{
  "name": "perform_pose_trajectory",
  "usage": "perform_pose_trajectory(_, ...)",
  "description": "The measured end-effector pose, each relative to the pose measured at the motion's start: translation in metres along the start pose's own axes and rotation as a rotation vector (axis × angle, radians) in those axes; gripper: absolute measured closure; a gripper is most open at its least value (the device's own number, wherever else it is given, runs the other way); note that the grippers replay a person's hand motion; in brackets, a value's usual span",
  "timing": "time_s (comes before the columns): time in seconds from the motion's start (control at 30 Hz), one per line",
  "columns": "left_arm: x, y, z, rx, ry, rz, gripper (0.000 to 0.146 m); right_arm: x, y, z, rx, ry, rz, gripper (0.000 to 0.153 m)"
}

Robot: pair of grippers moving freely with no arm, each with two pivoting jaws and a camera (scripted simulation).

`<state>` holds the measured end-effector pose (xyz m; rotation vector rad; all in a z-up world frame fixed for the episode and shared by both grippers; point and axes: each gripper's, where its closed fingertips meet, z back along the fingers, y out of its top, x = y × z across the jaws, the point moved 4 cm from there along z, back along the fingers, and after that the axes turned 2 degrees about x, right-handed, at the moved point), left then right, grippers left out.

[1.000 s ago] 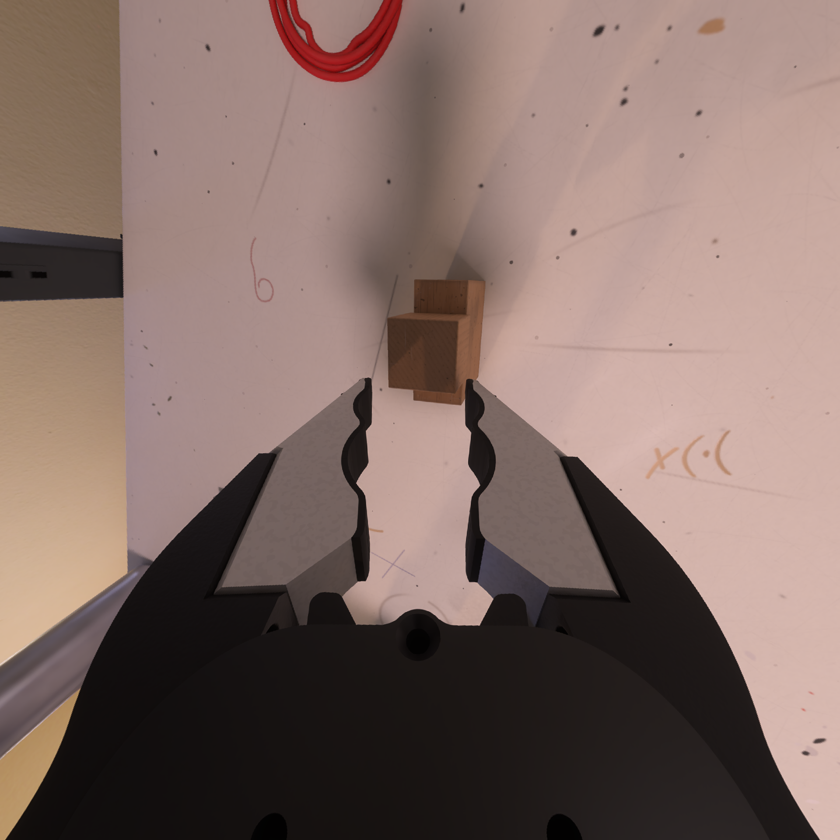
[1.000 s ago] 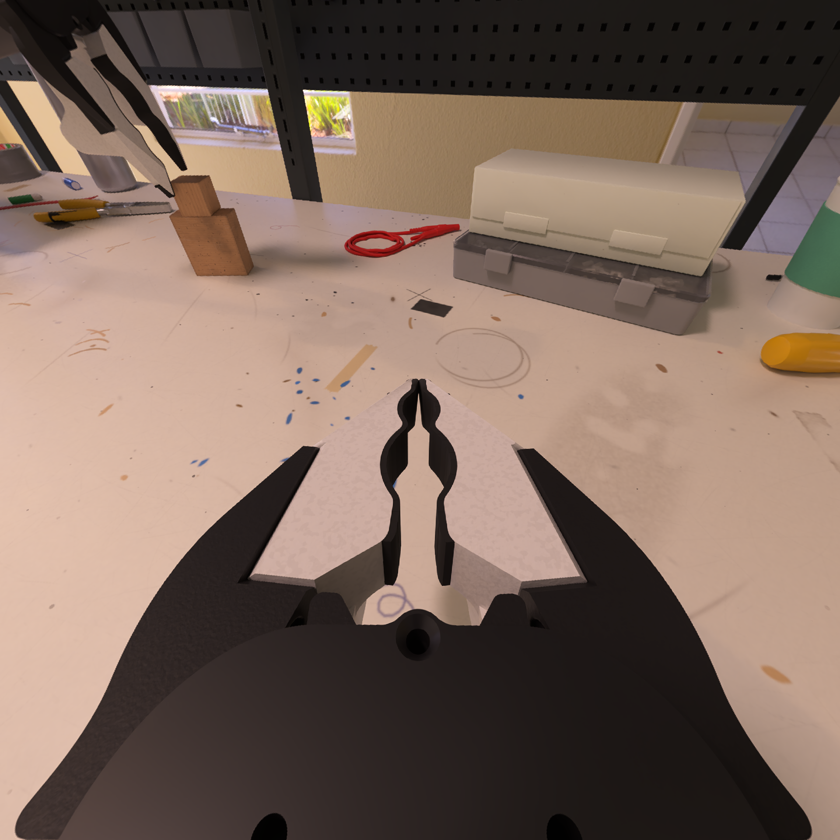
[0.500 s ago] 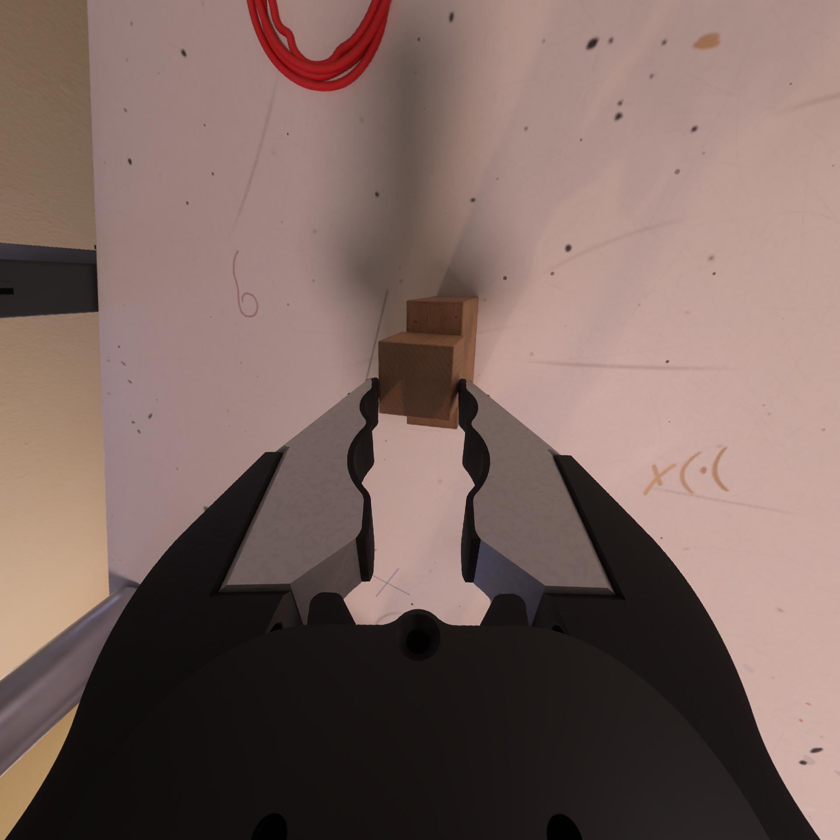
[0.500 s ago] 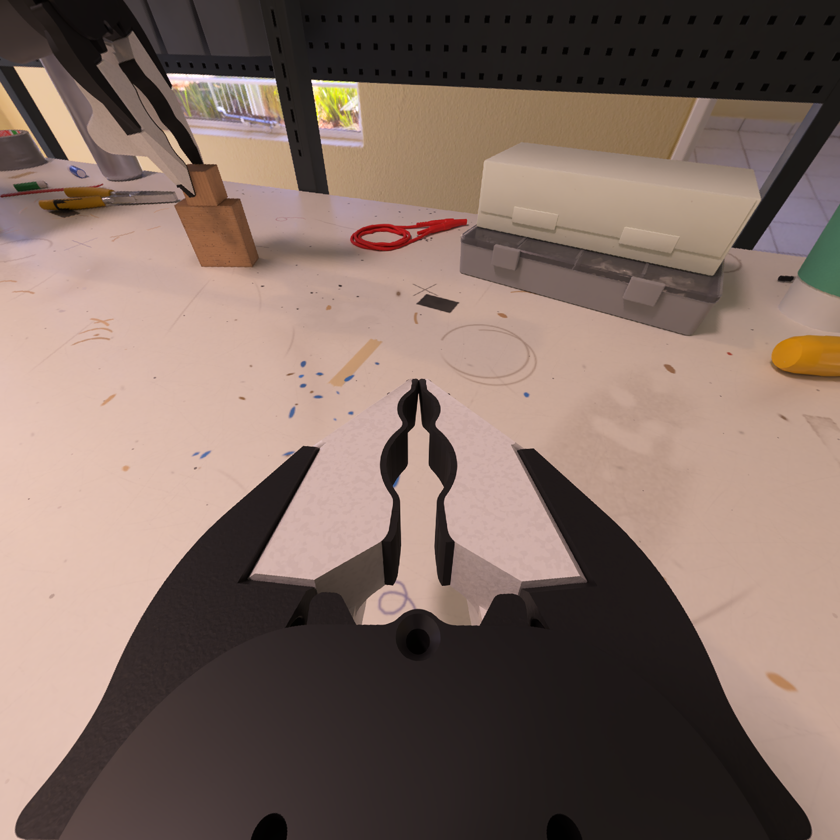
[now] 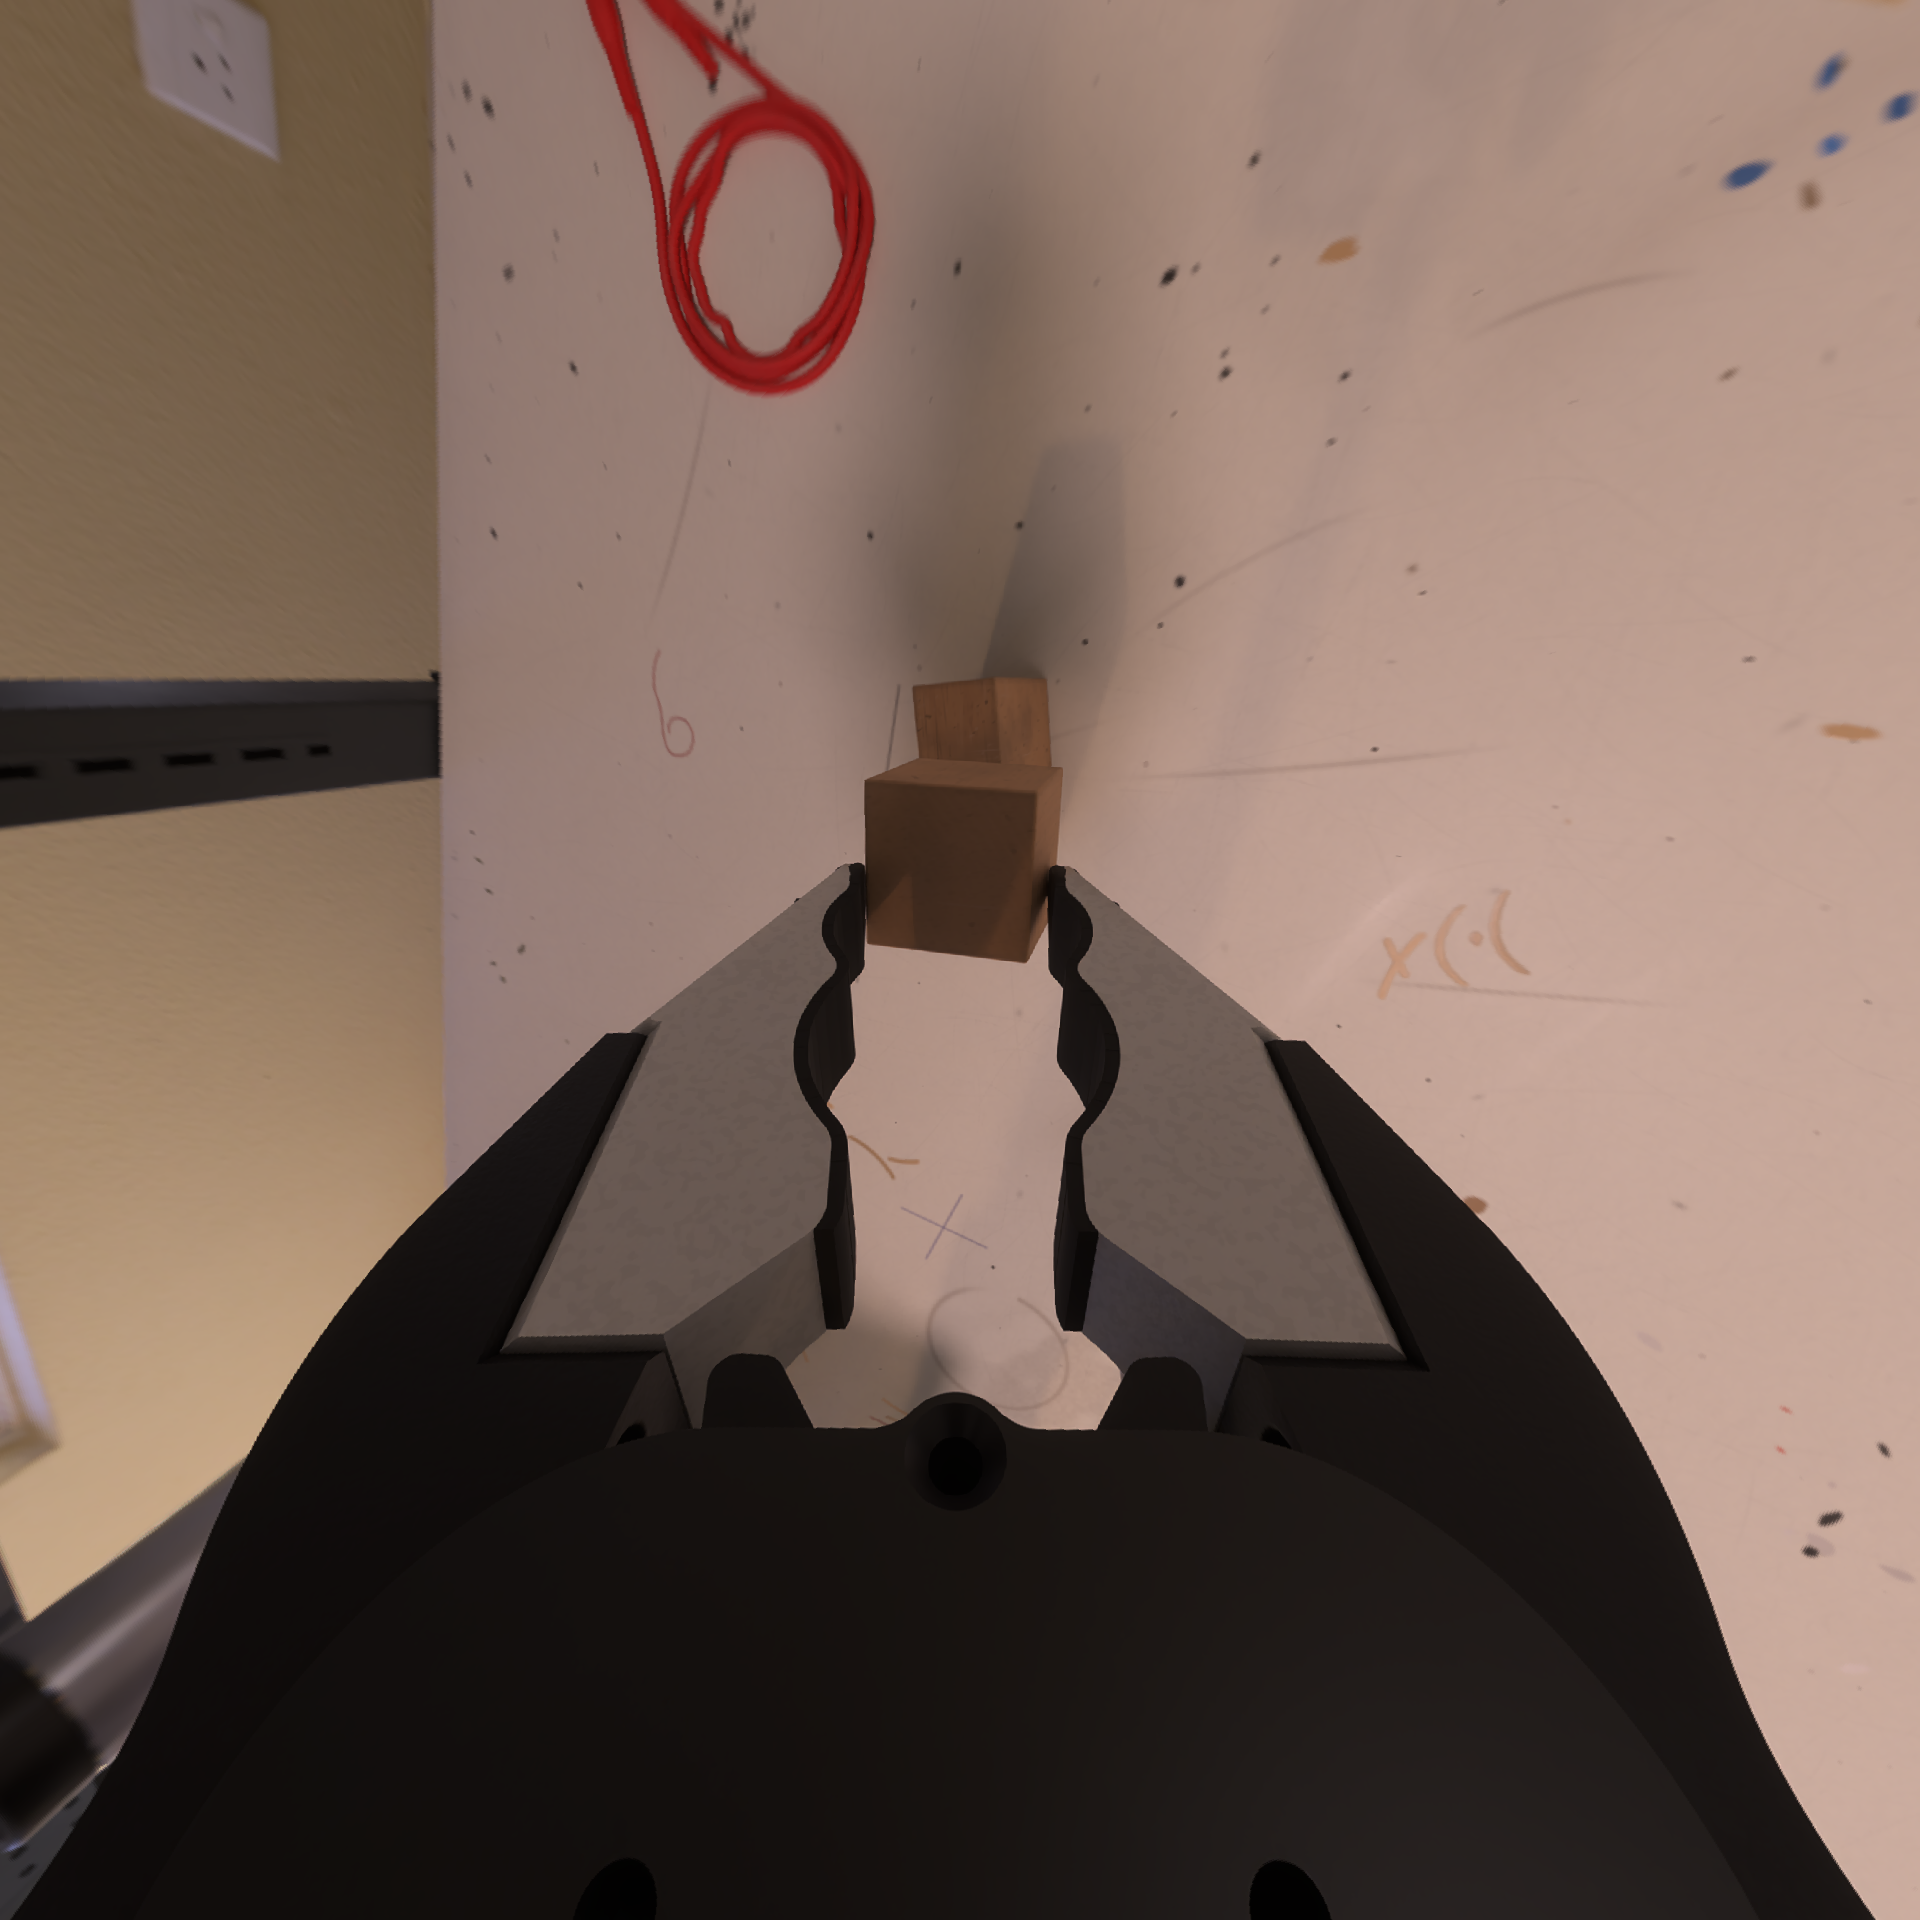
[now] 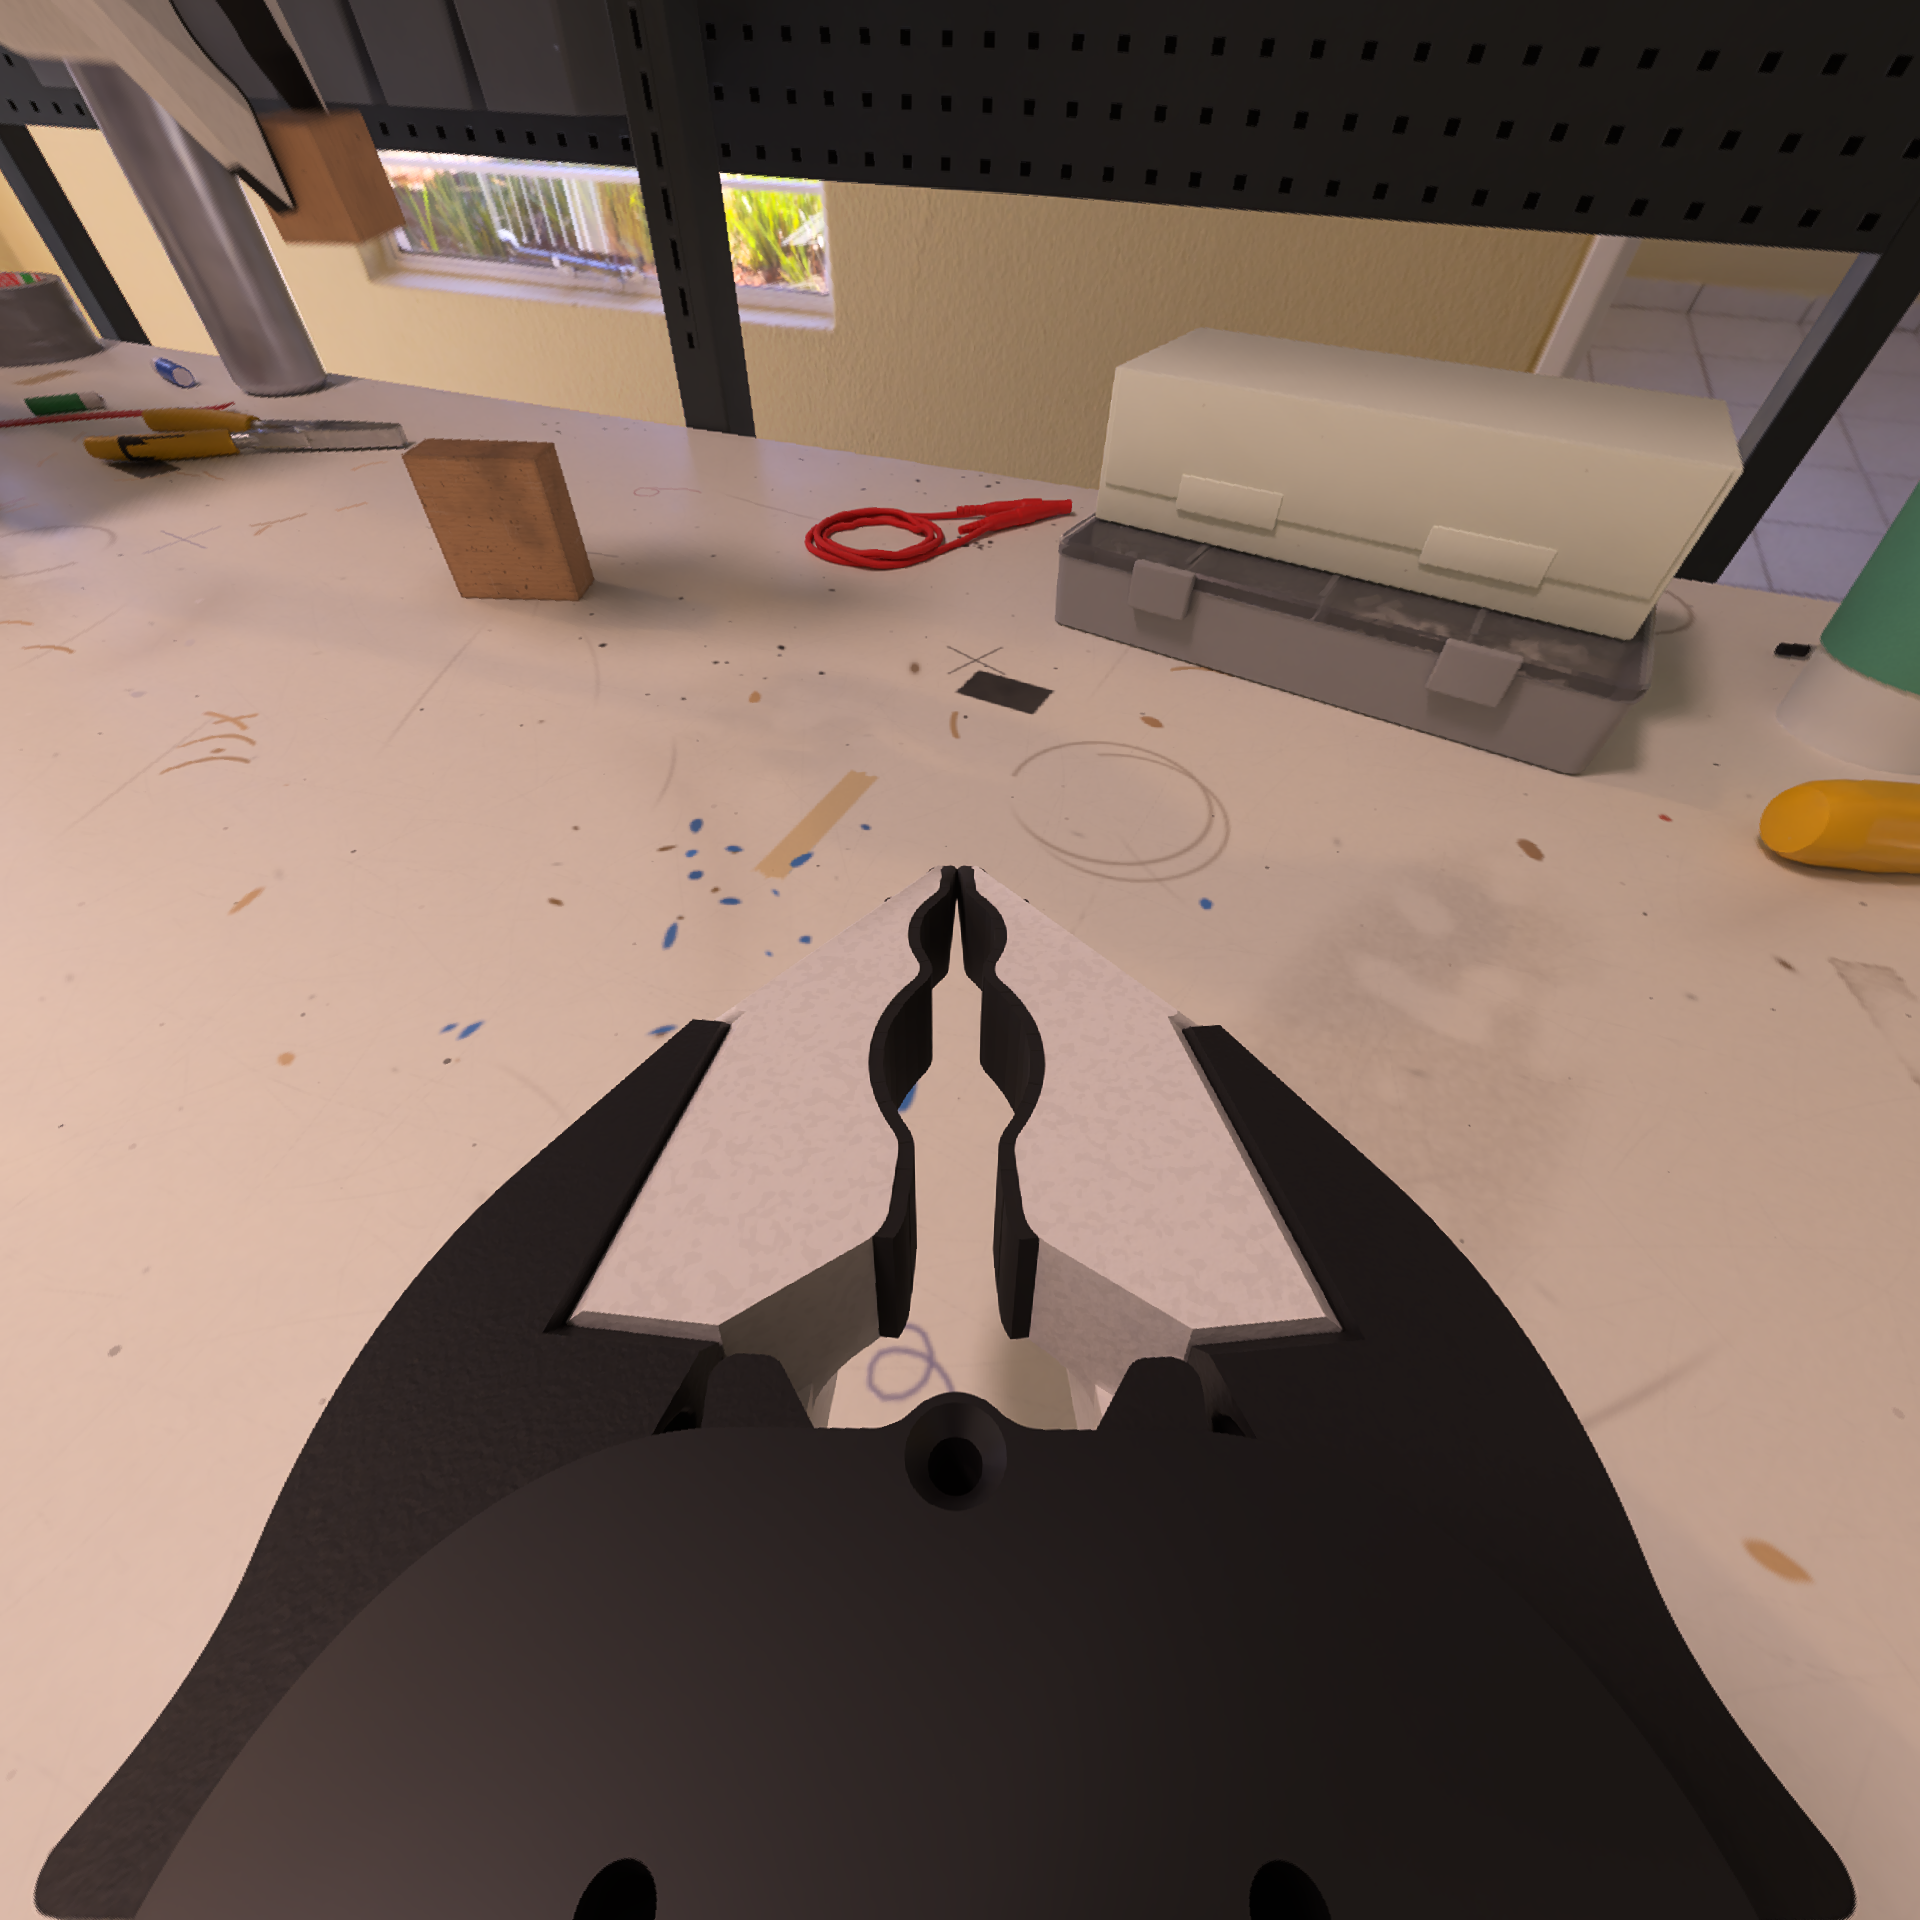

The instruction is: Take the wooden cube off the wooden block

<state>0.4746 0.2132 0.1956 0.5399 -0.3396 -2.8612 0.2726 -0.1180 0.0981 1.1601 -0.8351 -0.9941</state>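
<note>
My left gripper (image 5: 954,896) is shut on the wooden cube (image 5: 956,852), held between its fingertips well above the table. The wooden block (image 5: 982,719) stands on the table below and beyond the cube. In the right wrist view the cube (image 6: 332,177) hangs high at the top left in the left gripper (image 6: 272,179), clear of the block (image 6: 499,520), which stands upright on the table. My right gripper (image 6: 956,878) is shut and empty, low over the middle of the table.
A red coiled cable (image 6: 904,530) lies right of the block, also in the left wrist view (image 5: 769,229). A cream case on a grey toolbox (image 6: 1371,540) stands at the right. Yellow-handled tools (image 6: 197,436), a metal post (image 6: 197,260) and a yellow object (image 6: 1844,826) lie around.
My left gripper closed on the cube and lifted it clear off the block, high above the table. The right gripper stayed shut and shifted only slightly.
</note>
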Motion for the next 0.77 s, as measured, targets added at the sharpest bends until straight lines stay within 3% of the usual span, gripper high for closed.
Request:
perform_pose_trajectory(0.2,0.029,0.027,0.05,0.11,0.036,-0.11,0.111,-0.004,0.003,0.002,0.018,0.016,0.004,0.153)
perform_pose_trajectory(0.43,0.108,0.074,0.09,0.441,-0.043,-0.258,0.111,-0.013,0.016,0.008,0.094,0.063,0.061,0.153)
perform_pose_trajectory(0.7,0.191,0.102,0.083,0.627,-0.185,-0.388,0.111,-0.032,0.051,0.034,0.239,0.303,0.168,0.151)
perform_pose_trajectory(0.77,0.205,0.104,0.075,0.629,-0.211,-0.409,0.111,-0.038,0.056,0.04,0.247,0.38,0.203,0.138)
